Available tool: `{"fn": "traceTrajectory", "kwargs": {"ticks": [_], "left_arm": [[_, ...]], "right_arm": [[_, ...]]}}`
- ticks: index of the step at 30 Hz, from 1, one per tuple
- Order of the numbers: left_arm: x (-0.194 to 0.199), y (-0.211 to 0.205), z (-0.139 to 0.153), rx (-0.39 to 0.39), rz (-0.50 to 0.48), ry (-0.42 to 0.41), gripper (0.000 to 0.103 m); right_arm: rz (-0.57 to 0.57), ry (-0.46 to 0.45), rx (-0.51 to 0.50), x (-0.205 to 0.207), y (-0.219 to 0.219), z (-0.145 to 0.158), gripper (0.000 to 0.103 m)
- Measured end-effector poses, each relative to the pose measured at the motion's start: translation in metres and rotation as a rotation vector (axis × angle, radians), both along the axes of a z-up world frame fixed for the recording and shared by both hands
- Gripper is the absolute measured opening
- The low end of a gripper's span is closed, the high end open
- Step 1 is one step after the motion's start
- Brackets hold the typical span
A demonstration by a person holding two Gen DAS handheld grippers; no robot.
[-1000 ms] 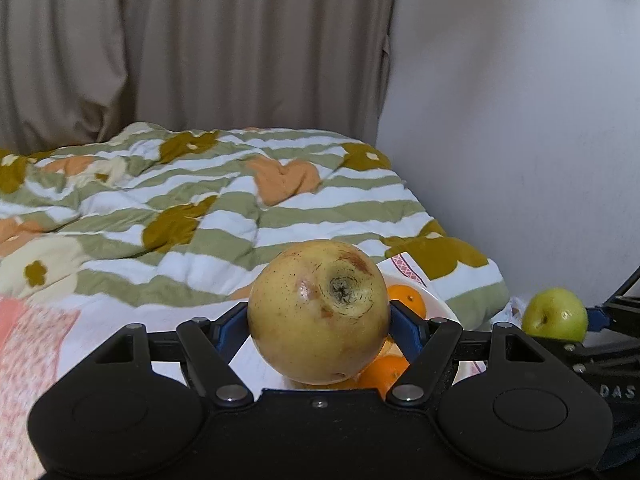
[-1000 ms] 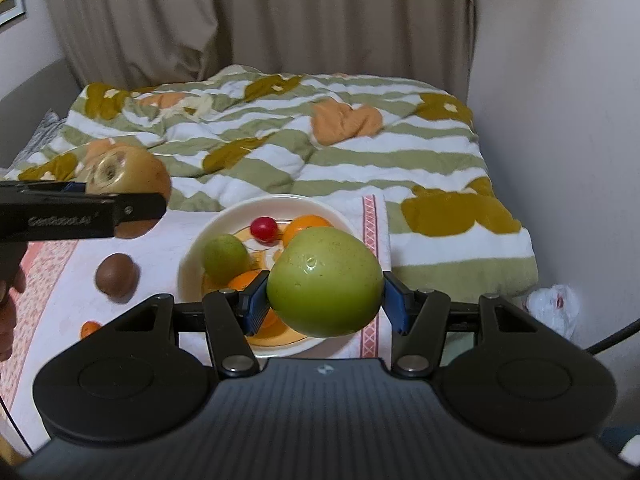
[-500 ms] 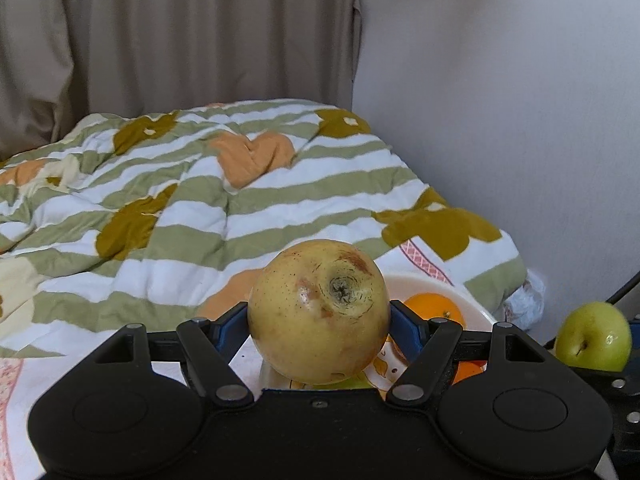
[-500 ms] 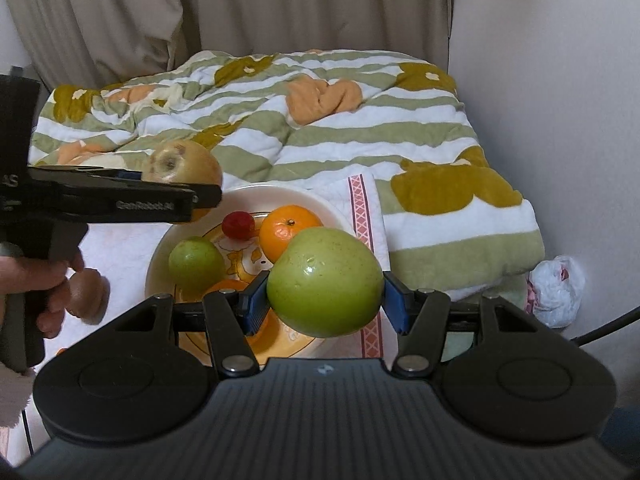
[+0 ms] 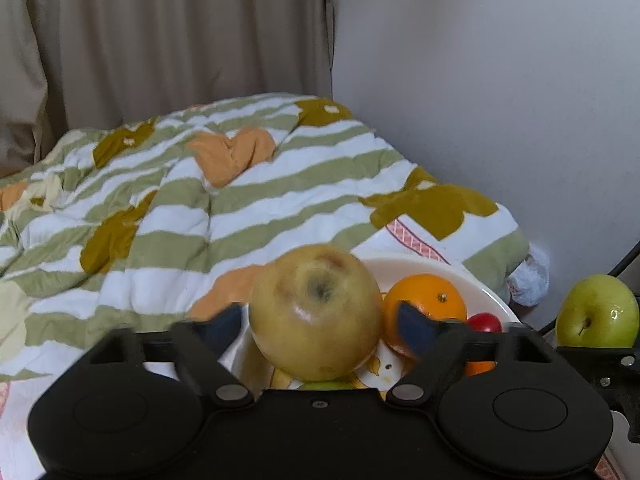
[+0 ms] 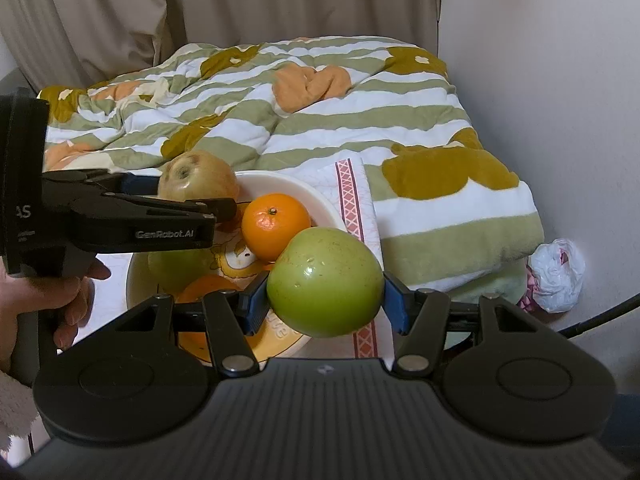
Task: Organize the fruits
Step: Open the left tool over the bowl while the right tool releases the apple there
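A yellow, bruised apple sits between the jaws of my left gripper, just over the near rim of the white plate. The jaws are opening, and a gap shows on each side of the apple. In the right wrist view that apple is above the plate's rim. My right gripper is shut on a green apple, held above the plate's right edge. The plate holds an orange, a second green apple and a small red fruit.
The plate rests on a white cloth with a red patterned band, on a bed with a striped green blanket. A wall stands close on the right, with a white plastic bag at its foot. A person's hand grips the left gripper's handle.
The left gripper came down and across to the plate, and its jaws have spread off the yellow apple. The right gripper, still gripping the green apple, edged closer to the plate.
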State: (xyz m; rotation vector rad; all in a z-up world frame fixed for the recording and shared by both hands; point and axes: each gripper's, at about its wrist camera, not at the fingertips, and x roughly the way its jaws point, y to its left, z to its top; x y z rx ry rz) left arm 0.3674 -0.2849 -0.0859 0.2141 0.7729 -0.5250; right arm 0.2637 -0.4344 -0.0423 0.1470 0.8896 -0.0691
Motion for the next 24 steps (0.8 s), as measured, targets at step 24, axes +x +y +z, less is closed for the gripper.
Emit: {"fn": "traceTrajectory", "kwargs": {"ticks": [24], "left_arm": [[-0.075, 0.061, 0.059, 0.004, 0.199, -0.056, 0.103]], "right_arm": [[0.169, -0.024, -0.022, -0.005, 0.013, -0.003, 0.073]]}}
